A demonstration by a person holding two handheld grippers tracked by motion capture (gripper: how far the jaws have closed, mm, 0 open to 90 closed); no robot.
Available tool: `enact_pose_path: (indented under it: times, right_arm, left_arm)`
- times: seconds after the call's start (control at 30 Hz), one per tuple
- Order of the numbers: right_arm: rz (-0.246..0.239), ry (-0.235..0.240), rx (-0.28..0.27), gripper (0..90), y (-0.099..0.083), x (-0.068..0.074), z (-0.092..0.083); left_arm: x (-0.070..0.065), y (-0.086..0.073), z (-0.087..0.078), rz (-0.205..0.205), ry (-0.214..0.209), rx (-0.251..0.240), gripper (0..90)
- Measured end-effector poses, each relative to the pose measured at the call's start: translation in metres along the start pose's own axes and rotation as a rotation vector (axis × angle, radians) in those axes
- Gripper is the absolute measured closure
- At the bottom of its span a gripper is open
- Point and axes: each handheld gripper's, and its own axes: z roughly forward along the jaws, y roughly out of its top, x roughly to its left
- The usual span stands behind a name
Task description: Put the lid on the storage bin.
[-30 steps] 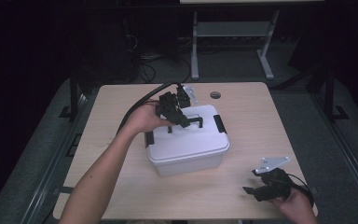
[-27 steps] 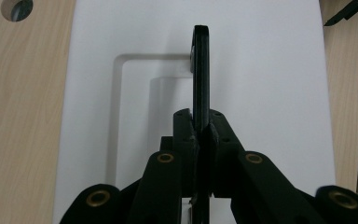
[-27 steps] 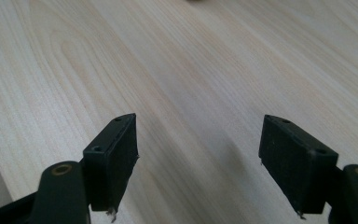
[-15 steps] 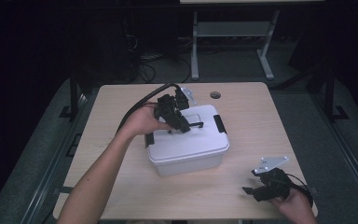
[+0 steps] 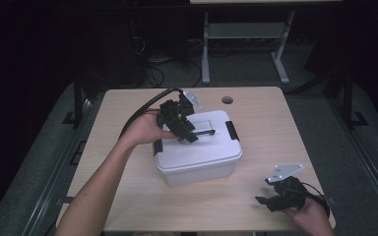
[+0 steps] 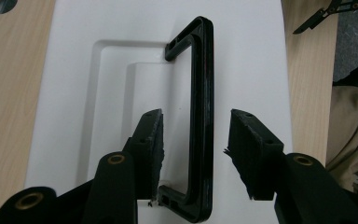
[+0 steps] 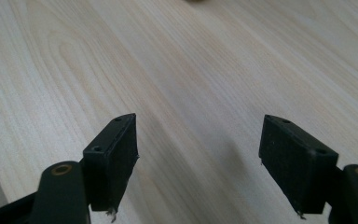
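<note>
A white plastic box (image 5: 197,157) with a lid (image 6: 242,46) stands mid-table. Its black handle (image 5: 204,132) lies flat in the lid's recess. My left gripper (image 5: 187,135) hovers over the lid, pointing down at the handle (image 6: 201,93). Its jaws have just been opening. The handle's bar runs between the pads with a gap on each side, so the left gripper (image 6: 195,123) is open. At the table's near right, my right gripper (image 5: 263,200) rests low over bare wood, and between the jaws of this open right gripper (image 7: 198,126) there is nothing.
Black latches (image 5: 232,130) clip the box at both short ends. A round cable hole (image 5: 227,100) sits at the far edge of the wooden table (image 5: 275,123). Dark floor and a metal stand lie beyond. The right gripper (image 6: 326,11) appears far off in the left gripper view.
The left gripper has shifted slightly over the lid's handle. The right hand and its gripper have kept still.
</note>
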Motion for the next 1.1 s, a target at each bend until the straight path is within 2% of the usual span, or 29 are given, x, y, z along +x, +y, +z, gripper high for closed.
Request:
enact_pose_path:
  times: [0.4,1.1]
  right_arm:
    - [-0.011,-0.003,-0.002,27.0,0.002,0.001,0.000]
    - [-0.010,-0.009,-0.006,27.0,0.003,0.001,-0.002]
  left_arm:
    - [-0.007,-0.006,-0.012,-0.007,0.020,-0.017,52.2]
    - [-0.008,-0.021,-0.021,-0.025,0.027,-0.041,50.4]
